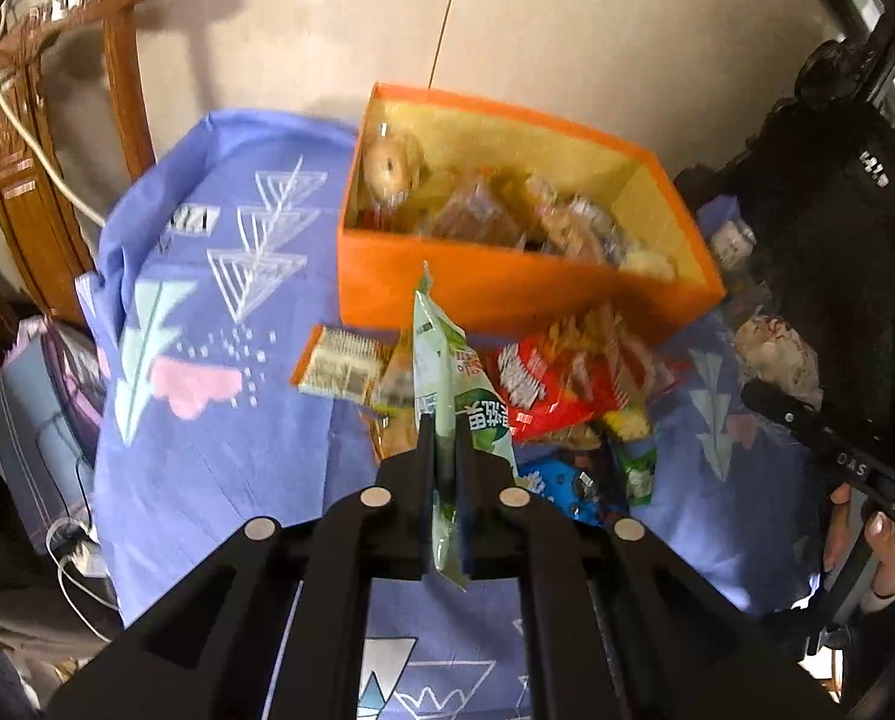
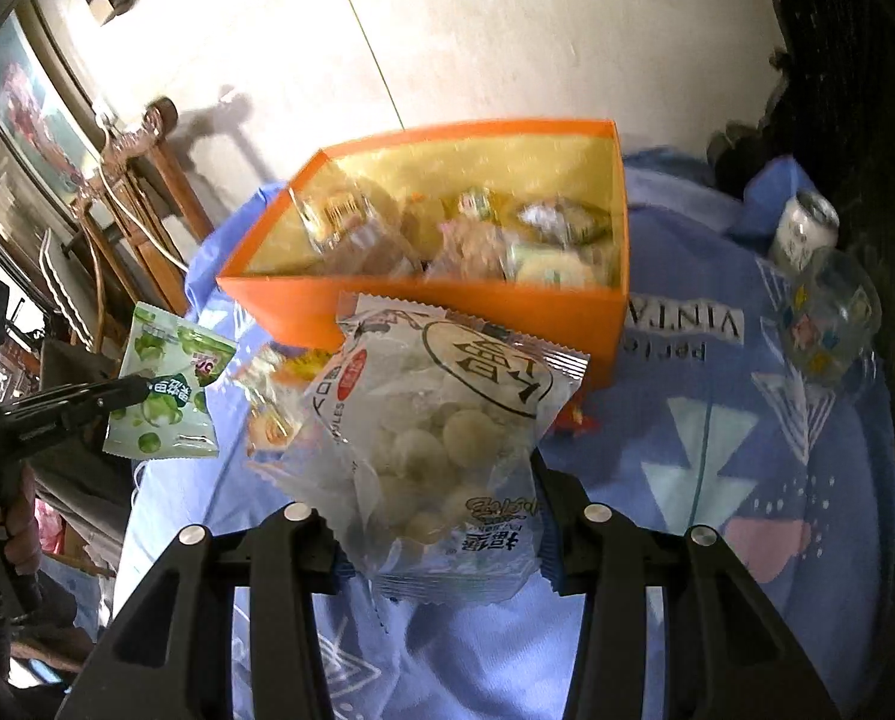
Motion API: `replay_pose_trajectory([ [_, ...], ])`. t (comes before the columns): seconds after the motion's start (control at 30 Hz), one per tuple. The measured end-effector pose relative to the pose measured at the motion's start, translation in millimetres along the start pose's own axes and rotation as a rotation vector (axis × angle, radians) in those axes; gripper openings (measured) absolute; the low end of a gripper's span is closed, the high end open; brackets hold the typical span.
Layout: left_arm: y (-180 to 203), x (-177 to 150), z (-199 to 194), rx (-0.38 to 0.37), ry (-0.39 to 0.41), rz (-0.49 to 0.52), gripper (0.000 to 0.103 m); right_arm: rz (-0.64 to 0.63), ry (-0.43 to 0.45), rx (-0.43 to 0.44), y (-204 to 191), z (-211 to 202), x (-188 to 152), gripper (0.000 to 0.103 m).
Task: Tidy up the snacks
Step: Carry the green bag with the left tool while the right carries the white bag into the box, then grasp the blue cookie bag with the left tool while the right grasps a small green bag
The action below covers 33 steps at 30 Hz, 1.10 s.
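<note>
Claws both grip: your left claw [image 1: 444, 450] pinches the green packet [image 1: 447, 372], your right claw [image 2: 441, 480] the clear packet [image 2: 441, 420], orange box [image 2: 447, 306] at twelve o'clock.

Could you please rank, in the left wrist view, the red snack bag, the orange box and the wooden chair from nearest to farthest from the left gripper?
Measured from the left gripper, shut on the green snack packet:
1. Red snack bag, just right of the tips, on the blue cloth.
2. Orange box, straight ahead, behind the loose snacks.
3. Wooden chair, far upper left, off the table.
</note>
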<state>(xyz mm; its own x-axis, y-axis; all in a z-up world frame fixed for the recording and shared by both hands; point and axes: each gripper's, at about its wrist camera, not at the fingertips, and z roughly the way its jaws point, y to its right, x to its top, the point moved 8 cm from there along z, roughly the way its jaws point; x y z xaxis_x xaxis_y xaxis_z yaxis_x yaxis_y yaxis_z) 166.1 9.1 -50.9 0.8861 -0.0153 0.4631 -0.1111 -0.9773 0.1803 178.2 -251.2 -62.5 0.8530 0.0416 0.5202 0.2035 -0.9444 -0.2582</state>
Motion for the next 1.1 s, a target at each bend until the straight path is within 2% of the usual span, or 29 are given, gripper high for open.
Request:
replay_pose_trajectory([
  [0.17,11,49,-24,-0.014,0.077,0.037,0.005,-0.023,0.072,-0.010,-5,-9,43,0.046],
  [0.3,24,94,-19,-0.019,0.115,0.055,0.005,-0.025,0.110,-0.032,2,0,85,0.046],
  [0.43,29,137,19,-0.021,0.097,0.048,0.005,-0.015,0.096,-0.061,13,29,119,0.046],
  [0.47,30,145,30,-0.018,0.091,0.045,0.005,-0.008,0.096,-0.062,15,36,125,0.048],
  [0.5,30,155,47,-0.011,0.085,0.047,0.005,0.007,0.088,-0.068,21,46,131,0.055],
  [0.57,26,165,73,0.012,0.070,0.026,0.008,0.048,0.039,-0.111,37,70,137,0.060],
  [0.6,22,168,84,0.032,0.065,0.010,0.030,0.065,0.018,-0.122,42,78,137,0.062],
  [0.63,18,167,95,0.059,0.058,-0.013,0.045,0.081,0.012,-0.135,47,82,137,0.062],
  [0.67,15,166,98,0.074,0.065,-0.025,0.069,0.092,0.031,-0.147,51,82,135,0.064],
  [0.7,12,163,98,0.090,0.087,-0.025,0.078,0.093,0.050,-0.146,52,79,133,0.069],
  [0.87,-2,143,99,0.093,0.063,0.004,0.079,0.106,0.092,-0.138,66,63,102,0.070],
  [1.1,-32,96,86,0.094,0.018,-0.028,0.080,0.187,0.049,-0.155,92,51,35,0.070],
])
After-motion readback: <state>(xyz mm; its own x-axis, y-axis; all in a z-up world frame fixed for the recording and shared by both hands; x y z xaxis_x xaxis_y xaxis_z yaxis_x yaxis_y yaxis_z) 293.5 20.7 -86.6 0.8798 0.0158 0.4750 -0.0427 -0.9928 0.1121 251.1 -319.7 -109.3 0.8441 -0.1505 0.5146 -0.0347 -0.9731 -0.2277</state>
